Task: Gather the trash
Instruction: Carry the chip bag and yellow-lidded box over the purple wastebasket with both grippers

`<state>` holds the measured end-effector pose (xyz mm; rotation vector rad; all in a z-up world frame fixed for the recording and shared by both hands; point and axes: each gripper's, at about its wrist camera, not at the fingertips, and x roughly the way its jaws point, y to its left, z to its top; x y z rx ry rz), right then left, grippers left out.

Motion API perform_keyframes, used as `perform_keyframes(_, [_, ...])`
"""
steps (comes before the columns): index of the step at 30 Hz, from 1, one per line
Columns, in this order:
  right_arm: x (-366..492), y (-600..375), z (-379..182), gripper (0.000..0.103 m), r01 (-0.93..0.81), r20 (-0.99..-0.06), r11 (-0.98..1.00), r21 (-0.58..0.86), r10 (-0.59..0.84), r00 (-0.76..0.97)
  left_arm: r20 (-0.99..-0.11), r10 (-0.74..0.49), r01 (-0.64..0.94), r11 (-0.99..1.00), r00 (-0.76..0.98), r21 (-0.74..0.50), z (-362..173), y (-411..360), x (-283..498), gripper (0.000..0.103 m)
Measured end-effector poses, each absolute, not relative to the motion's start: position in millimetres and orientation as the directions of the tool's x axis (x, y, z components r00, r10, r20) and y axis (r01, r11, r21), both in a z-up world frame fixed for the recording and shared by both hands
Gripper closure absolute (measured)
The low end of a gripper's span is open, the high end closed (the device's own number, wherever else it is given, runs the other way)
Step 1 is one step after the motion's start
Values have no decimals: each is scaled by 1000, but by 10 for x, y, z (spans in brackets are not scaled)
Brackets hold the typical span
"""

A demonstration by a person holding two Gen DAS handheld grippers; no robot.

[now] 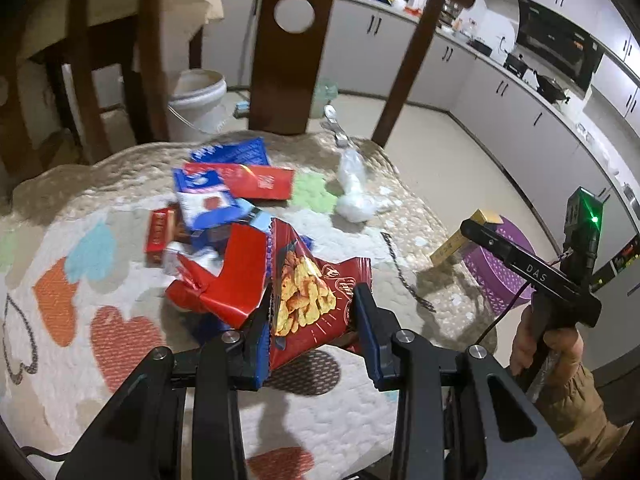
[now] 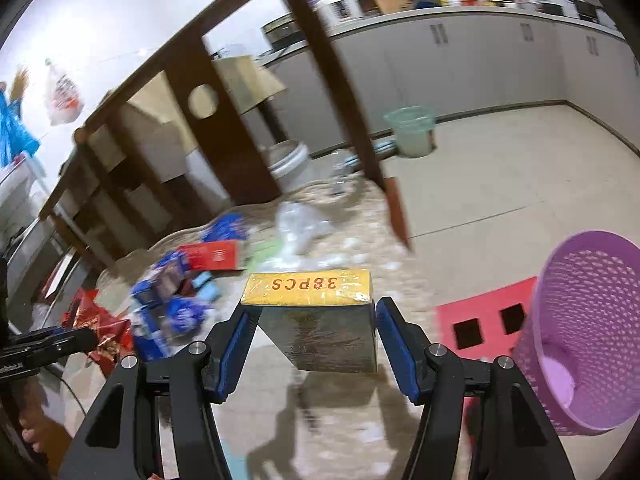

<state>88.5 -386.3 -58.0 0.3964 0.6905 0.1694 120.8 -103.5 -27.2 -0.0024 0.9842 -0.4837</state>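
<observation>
1. Purple basket (image 2: 576,336) looks empty; nothing collected yet.
2. Left gripper (image 1: 316,312) pinches a red snack bag (image 1: 308,296); right gripper (image 2: 316,328) clamps a yellow-topped box (image 2: 308,288) near the basket.
3. Wrappers (image 1: 224,196) remain on the quilted cover (image 1: 60,300).

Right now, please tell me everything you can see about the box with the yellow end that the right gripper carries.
The box is rectangular, with a yellow end printed "38PCS" in red, seen upside down. Its sides look dark and glossy, maybe film-wrapped. It sits between the right gripper's blue pads, lifted above the patterned table cover, casting a shadow. The purple mesh basket stands close by on the right.
</observation>
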Motion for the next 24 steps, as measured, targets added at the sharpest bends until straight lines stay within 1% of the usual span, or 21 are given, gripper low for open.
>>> perform_keyframes(4, [876,-4087,-663,37,16,-577,904,428,259,775,-805,-411,397,886,427,-242,-328,-1245,1315,66])
perform_keyframes(6, [886,-4189,-720,37,31,-579,900,435,253,775,-821,-373,376,902,432,-211,-427,-1337,1409,67])
perform_keyframes(8, [896,-4288,-777,37,44,-583,889,456,261,770,-839,-360,367,906,407,-211,-539,-1420,1487,78])
perform_keyframes(10, [878,-4350,-794,37,46,-578,882,469,267,771,-852,-351,371,906,387,-204,-622,-1511,1516,78])
perform_keyframes(12, [851,-4405,-788,37,50,-576,886,461,257,776,-862,-325,383,908,389,-170,-670,-1599,1494,76])
perform_keyframes(13, [838,-4426,-791,37,51,-576,886,461,255,777,-864,-316,388,908,392,-157,-683,-1626,1484,67])
perform_keyframes(14, [828,-4428,-798,37,52,-576,884,464,257,776,-865,-310,389,909,395,-148,-690,-1633,1472,51])
perform_keyframes(16, [804,-4465,-815,37,50,-573,875,481,270,774,-858,-284,378,918,428,-115,-685,-1599,1432,38])
perform_keyframes(17, [791,-4471,-821,37,49,-572,875,482,272,774,-857,-270,371,923,438,-101,-689,-1571,1403,36])
perform_keyframes(20, [771,-4480,-826,37,44,-568,871,489,280,774,-885,-219,322,943,410,-84,-833,-1446,1386,35])
perform_keyframes(24, [769,-4487,-826,37,41,-562,864,502,290,774,-920,-223,253,957,323,-143,-1068,-1328,1444,35])
